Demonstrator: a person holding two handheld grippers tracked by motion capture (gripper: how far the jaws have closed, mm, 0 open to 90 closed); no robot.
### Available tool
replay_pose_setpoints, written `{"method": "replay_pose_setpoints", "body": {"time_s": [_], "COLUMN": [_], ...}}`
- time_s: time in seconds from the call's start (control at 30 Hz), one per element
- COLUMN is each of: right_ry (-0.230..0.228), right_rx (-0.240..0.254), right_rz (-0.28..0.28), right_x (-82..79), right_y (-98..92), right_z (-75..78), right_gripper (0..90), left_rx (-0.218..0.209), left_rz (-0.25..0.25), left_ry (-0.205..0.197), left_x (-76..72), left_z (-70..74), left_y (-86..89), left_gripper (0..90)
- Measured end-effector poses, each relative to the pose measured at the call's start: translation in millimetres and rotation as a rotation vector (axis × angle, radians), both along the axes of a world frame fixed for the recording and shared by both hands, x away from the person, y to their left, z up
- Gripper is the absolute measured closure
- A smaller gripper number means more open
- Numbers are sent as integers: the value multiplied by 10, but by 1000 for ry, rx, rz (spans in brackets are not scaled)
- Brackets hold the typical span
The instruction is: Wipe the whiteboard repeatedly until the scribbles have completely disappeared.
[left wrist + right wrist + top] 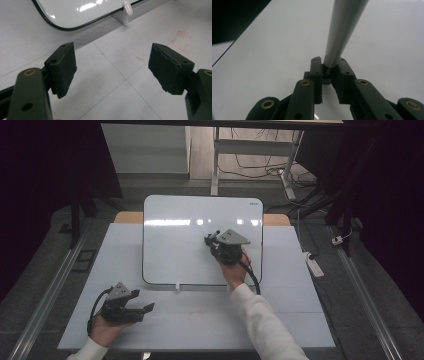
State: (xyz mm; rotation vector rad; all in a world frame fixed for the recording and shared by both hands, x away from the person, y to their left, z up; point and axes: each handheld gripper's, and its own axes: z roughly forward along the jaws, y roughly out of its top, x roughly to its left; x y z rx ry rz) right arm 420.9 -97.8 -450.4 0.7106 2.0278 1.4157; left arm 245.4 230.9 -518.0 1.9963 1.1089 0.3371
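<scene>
a: the right gripper [214, 240] hangs over the whiteboard [175, 245], which is propped on the white desk [300, 320]. what is it gripping?

b: a grey marker [342, 27]. in the right gripper view the jaws are clenched on its lower end, and the barrel runs up and away from them over the glossy white board. whether the far tip touches the board, i cannot tell.

a: and where on the board is that gripper?

b: seen from the high view, over the right half of the board, about midway up it. the person's right hand [232, 267] wraps the gripper's body from below, the white sleeve [265, 320] runs back to the near edge of the desk, and a black cable [252, 277] loops beside the wrist.

a: the other hand?

b: the left gripper [148, 308] sits low at the near left of the desk, well apart from the board, held in the left hand [107, 327]. its jaws stand wide apart with nothing between them; in the left gripper view the bare desk shows in the gap.

a: anything else near it?

b: the board's rounded, black-rimmed lower corner [62, 27] and a small white clip [127, 8] at its bottom edge. faint red marks [181, 41] lie on the desk to the right.
</scene>
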Motion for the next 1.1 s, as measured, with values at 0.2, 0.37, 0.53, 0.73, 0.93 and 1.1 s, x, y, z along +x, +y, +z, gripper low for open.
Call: {"method": "replay_pose_setpoints", "body": {"time_s": [0.2, 0.37, 0.53, 0.73, 0.93, 1.1], "right_ry": [27, -5, 4, -9, -22, -30], "right_rx": [-9, 30, -16, 35, -89, 24], "right_rz": [48, -31, 18, -29, 95, -61], "right_x": [-44, 36, -47, 111, -12, 200], "right_y": [136, 5, 104, 86, 380, 76], "right_z": [-43, 23, -29, 81, -10, 173], "right_gripper": [777, 777, 777, 777, 777, 777], "left_rx": [-2, -3, -4, -1, -2, -4], "left_rz": [1, 2, 5, 1, 3, 6], "left_ry": [3, 0, 1, -1, 1, -5], "left_x": [22, 4, 18, 6, 20, -5], "left_z": [-6, 0, -5, 1, -8, 4], "left_y": [4, 8, 17, -1, 19, 32], "left_gripper": [232, 231, 231, 231, 231, 231]}}
